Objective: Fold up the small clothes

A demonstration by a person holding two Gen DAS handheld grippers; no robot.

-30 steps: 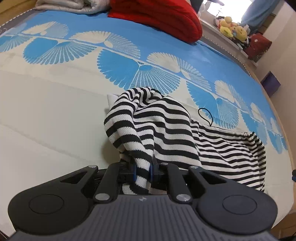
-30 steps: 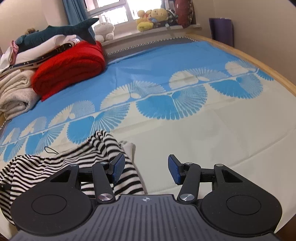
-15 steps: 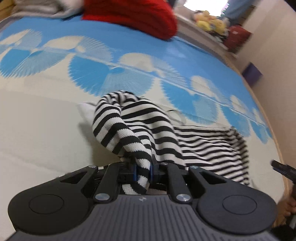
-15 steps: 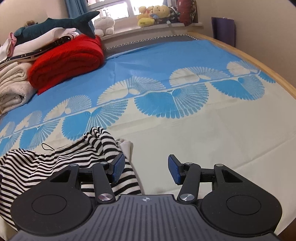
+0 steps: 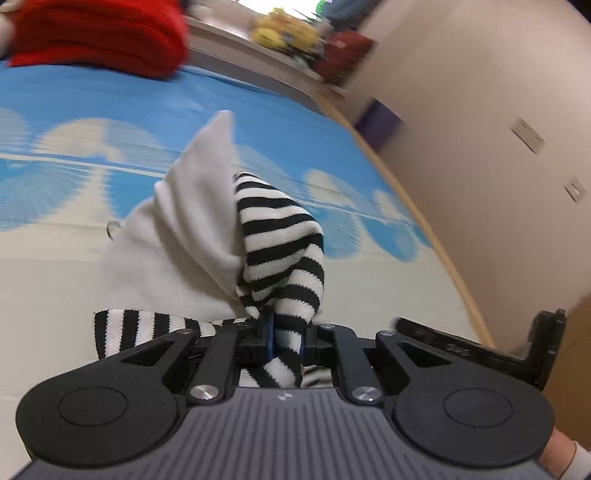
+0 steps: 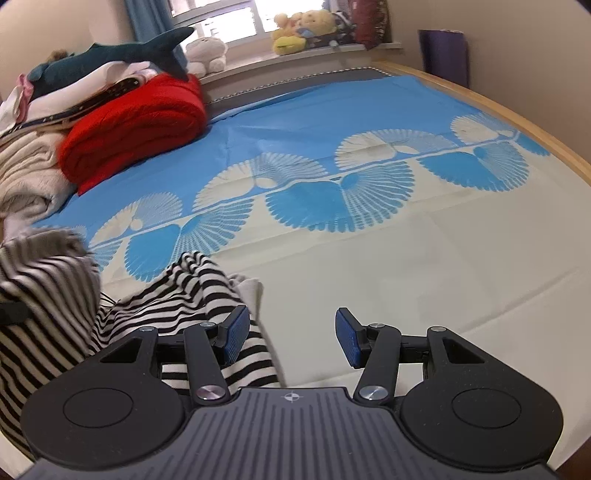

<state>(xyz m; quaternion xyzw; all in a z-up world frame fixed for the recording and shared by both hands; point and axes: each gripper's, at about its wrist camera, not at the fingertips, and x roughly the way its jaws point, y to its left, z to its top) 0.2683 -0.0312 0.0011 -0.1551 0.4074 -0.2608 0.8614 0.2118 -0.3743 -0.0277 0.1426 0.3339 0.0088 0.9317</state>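
**Between the left fingers: striped edge pinched, fold direction to settle**

Nearest the left wrist camera, the left gripper (image 5: 284, 341) is clamping a bunched edge of the striped garment (image 5: 284, 236); its fingers are sitting narrow, with cloth filling the gap. A pale inner face of the fabric is standing up just beyond, peaked, so the held part is hanging lifted off the bed (image 5: 369, 291). The picture is smeared; the exact edge held cannot be told.

On the right wrist view, the right gripper (image 6: 291, 338) is hovering with its fingers (image 6: 349, 338) apart and nothing between them. Its left pad is lying just over the near corner of the garment; the bulk of the cloth is running away to the left and lower left of it, long axis roughly across the view.

Judgement: the left hand is carrying the fold, the right is nearer the resting corner and is placed to pin it.

Farther off, a red folded blanket (image 6: 136, 125) and plush toys (image 6: 303, 31) are lying well apart from the work.
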